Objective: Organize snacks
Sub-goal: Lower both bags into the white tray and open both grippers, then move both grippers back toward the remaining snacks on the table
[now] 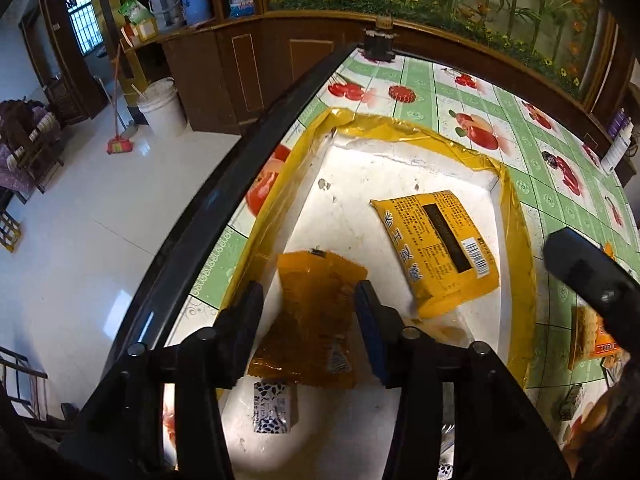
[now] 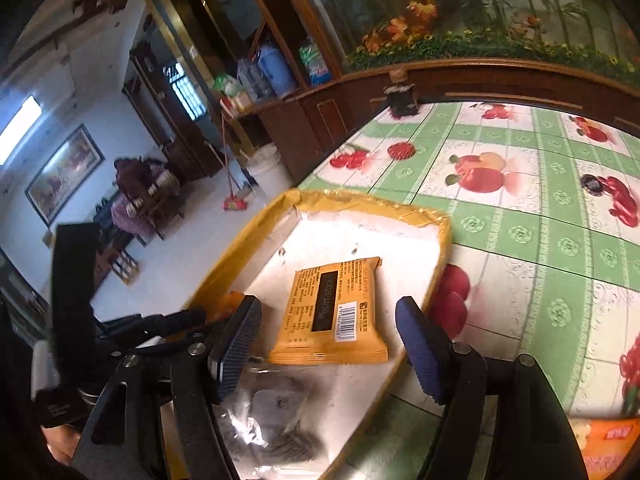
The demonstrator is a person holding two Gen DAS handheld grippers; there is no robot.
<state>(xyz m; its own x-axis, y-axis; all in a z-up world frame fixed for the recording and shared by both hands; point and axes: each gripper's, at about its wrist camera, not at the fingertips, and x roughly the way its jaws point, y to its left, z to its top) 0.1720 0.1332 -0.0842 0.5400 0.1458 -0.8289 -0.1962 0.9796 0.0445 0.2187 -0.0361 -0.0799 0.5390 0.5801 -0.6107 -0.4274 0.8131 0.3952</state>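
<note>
Nearby, yellow pkt [image 1: 438,246] w/ orange pkt [image 1: 316,316] inside white tray [image 1: 400,164].

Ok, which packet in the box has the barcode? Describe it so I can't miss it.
Find the white foam box with yellow-taped rim on the fruit-print table. Inside lies the yellow packet, flat, printed back up. Its black stripe and barcode set it apart from the translucent orange packet beside it.

Yellow snack packet [image 1: 438,250] flat in white tray [image 1: 360,168]

Bright daylight, glaring floor (edges fisheye-bent, blurred).
</note>
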